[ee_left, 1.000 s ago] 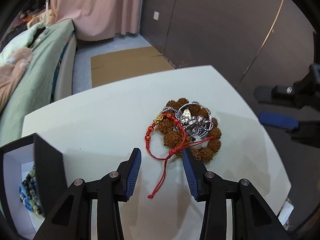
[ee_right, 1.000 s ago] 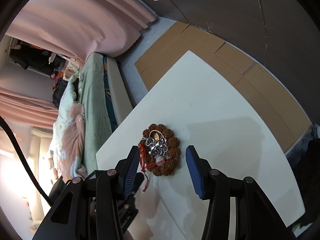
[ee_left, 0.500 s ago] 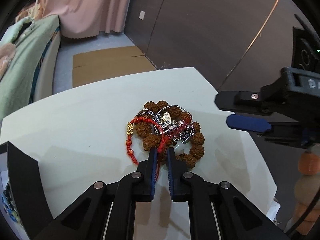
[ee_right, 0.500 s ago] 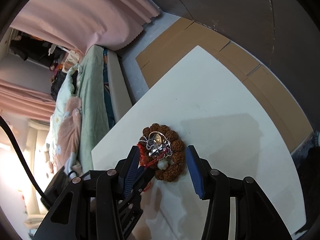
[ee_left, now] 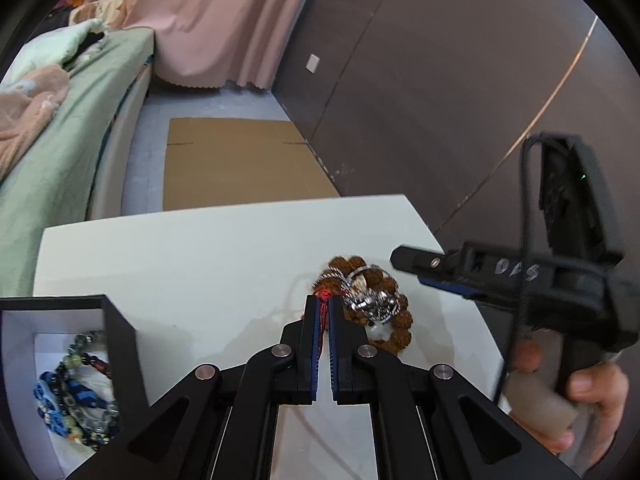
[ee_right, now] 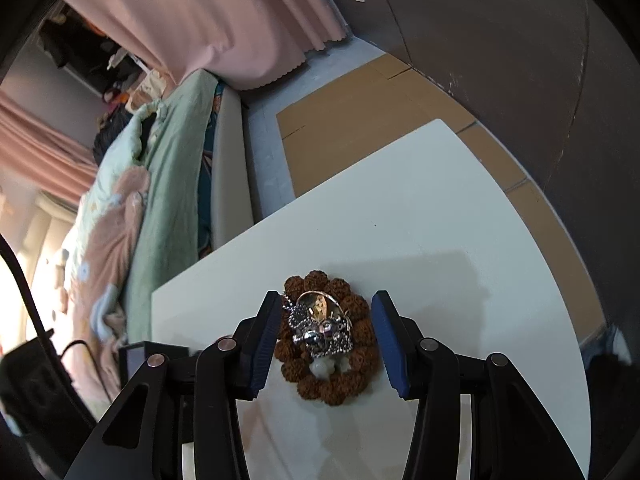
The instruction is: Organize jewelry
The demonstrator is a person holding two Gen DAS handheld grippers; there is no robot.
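Left hand-held gripper (ee_left: 324,303): clenched on red cord bracelet (ee_left: 324,300), strands pinched between the 2 blue pads at the tips, just left of the jewelry pile. Rest of the red cord hidden behind the fingers.

Right hand-held gripper (ee_right: 326,334): released, jaws standing apart on either side of the pile, pads not pressing on anything visible. Whether the tips touch the bench (ee_left: 192,264) cannot be told. Seen from the left wrist view as a black body held in a person's hand (ee_left: 576,404) at the right edge, 1 blue pad (ee_left: 448,284) reaching toward the pile.

Brown bead bracelet (ee_right: 356,376): lying flat on the white bench as a ring of knobbly brown beads, framed by the right jaws. Silver jewelry (ee_right: 324,332) heaped on top of the ring, with a pale white stone (ee_right: 322,368) resting at its near side.

Black box (ee_left: 120,344): open, white-lined, at the bench's left near corner, well apart from the pile. Beaded bracelets (ee_left: 76,396) in blue, green and dark tones lying inside.

Beyond the bench: cardboard sheet (ee_left: 240,168) flat on the floor, green-covered bed (ee_left: 60,140) at left, pink curtain (ee_left: 224,20) behind.
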